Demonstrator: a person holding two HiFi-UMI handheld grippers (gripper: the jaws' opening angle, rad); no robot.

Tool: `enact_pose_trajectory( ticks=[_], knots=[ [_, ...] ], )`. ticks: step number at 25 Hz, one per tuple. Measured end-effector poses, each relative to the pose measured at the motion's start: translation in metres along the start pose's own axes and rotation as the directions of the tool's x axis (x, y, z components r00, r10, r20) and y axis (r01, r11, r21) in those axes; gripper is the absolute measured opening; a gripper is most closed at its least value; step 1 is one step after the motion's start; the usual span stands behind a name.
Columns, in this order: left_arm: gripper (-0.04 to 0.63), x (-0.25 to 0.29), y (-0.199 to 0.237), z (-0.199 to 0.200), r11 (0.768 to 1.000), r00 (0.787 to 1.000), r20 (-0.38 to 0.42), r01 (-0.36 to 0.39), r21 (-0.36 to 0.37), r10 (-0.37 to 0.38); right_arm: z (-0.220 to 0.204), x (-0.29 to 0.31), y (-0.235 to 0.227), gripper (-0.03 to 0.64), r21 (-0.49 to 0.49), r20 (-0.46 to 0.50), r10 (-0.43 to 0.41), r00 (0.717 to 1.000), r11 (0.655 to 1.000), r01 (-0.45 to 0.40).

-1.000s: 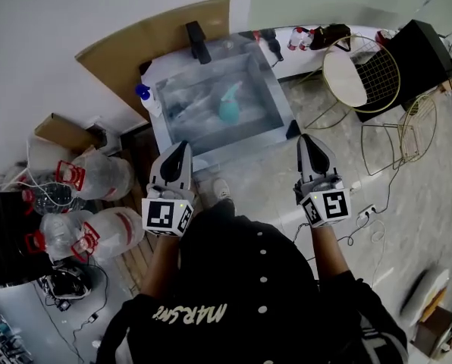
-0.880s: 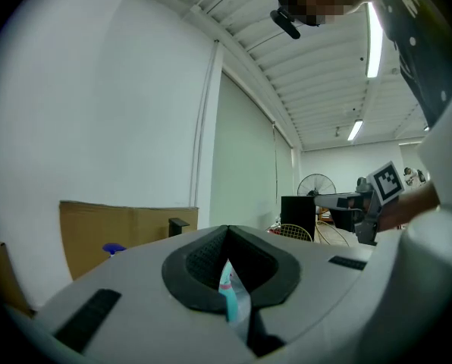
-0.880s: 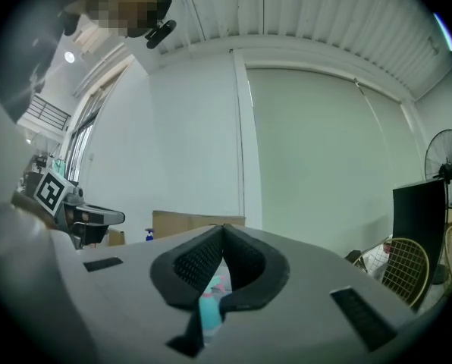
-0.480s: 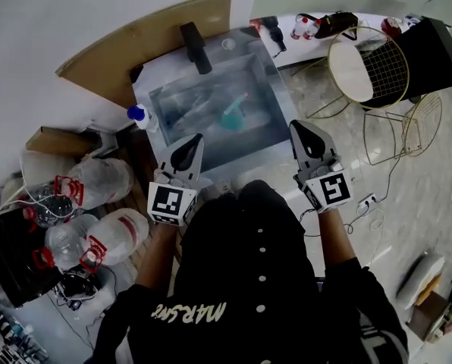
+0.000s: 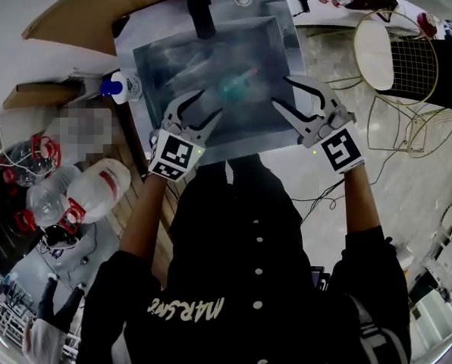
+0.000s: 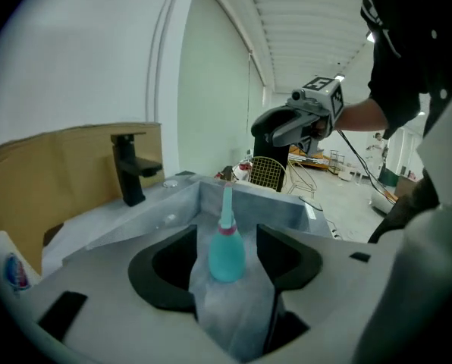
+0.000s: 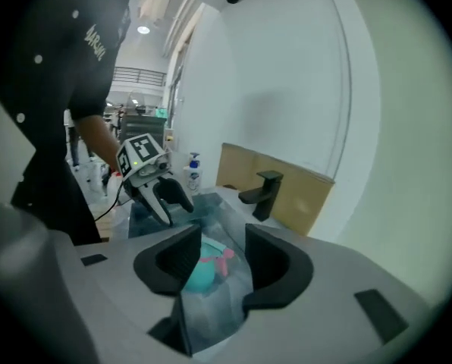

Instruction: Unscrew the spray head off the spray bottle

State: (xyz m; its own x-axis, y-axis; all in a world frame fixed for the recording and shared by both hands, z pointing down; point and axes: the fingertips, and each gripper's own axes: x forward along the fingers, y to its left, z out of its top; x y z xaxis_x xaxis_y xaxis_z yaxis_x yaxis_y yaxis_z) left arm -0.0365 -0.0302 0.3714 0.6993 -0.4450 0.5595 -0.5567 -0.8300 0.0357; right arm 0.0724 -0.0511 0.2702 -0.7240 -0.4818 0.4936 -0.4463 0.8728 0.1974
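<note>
A teal spray bottle with a pink collar lies in the grey sink. My left gripper hangs over the sink's near left part. My right gripper hangs over its near right part. Both point at the bottle from either side and stand short of it. Both pairs of jaws have just been opening, with nothing pressed between them. In the left gripper view the bottle shows past the gap of the left gripper, its spray head pointing away. In the right gripper view the bottle lies beyond the right gripper.
A black faucet stands at the sink's far rim, with a brown board behind it. A soap dispenser with a blue cap sits at the sink's left. Large water jugs lie on the floor at the left. Wire stools stand at the right.
Both grippers have moved forward and down, from in front of the sink to over its basin. Their jaws, shut before, now stand apart. The sink has come closer in the head view.
</note>
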Motion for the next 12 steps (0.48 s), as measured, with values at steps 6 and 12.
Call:
enact_pose_trajectory(
  ticks=[6, 12],
  knots=[
    [0.376, 0.067, 0.010, -0.037, 0.996, 0.994, -0.059, 0.089, -0.027, -0.090, -0.036, 0.060, -0.007, 0.252, -0.099, -0.059, 0.222, 0.973, 0.969, -0.227],
    [0.388, 0.120, 0.011, -0.071, 0.993, 0.990, -0.067, 0.121, 0.011, -0.120, -0.061, 0.104, 0.005, 0.279, -0.122, -0.057, 0.390, 0.919, 0.911, -0.394]
  ],
)
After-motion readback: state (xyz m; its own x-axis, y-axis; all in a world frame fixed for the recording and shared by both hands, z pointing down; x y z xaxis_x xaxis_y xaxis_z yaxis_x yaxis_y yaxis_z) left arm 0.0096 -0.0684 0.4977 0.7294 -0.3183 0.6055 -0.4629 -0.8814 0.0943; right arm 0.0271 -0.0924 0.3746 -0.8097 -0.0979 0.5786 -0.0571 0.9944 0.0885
